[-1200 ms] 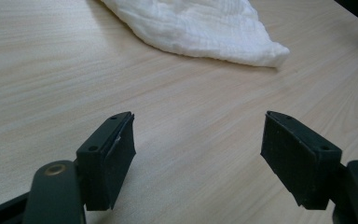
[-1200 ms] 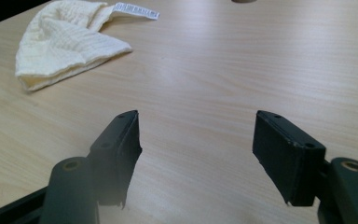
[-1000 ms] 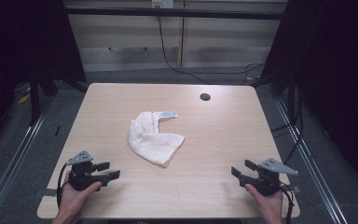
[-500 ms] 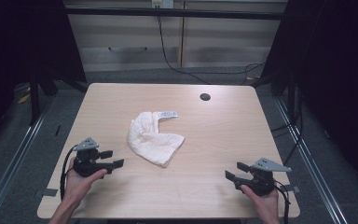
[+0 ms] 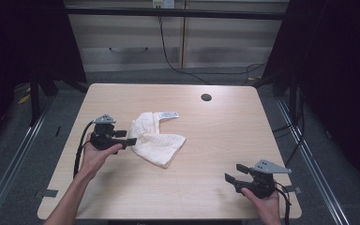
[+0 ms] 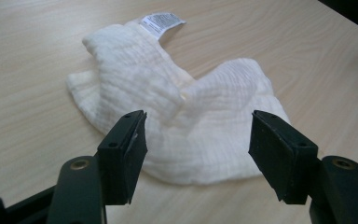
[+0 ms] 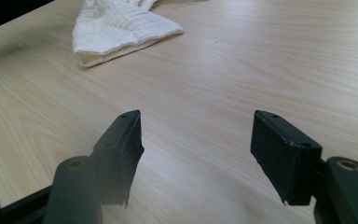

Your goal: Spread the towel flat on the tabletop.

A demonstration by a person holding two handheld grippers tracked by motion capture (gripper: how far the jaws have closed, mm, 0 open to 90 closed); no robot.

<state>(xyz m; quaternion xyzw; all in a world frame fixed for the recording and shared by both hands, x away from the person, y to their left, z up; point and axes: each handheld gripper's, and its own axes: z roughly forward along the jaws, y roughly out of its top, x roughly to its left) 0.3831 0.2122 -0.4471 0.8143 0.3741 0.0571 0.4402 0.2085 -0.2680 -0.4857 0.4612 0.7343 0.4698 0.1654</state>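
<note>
A crumpled white cloth (image 5: 155, 138) lies on the table (image 5: 225, 136), left of the middle, its label (image 5: 168, 115) sticking out at the far edge. The left gripper (image 5: 130, 141) hangs just beside the cloth's left edge, its jaws wide apart after closing a little, with nothing pinched between them; whether a tip brushes the fabric is hard to tell. In the left gripper view the cloth (image 6: 182, 112) sits just beyond the jaws. The right gripper (image 5: 228, 178) rests near the right corner, well apart from the cloth, jaws apart.
</note>
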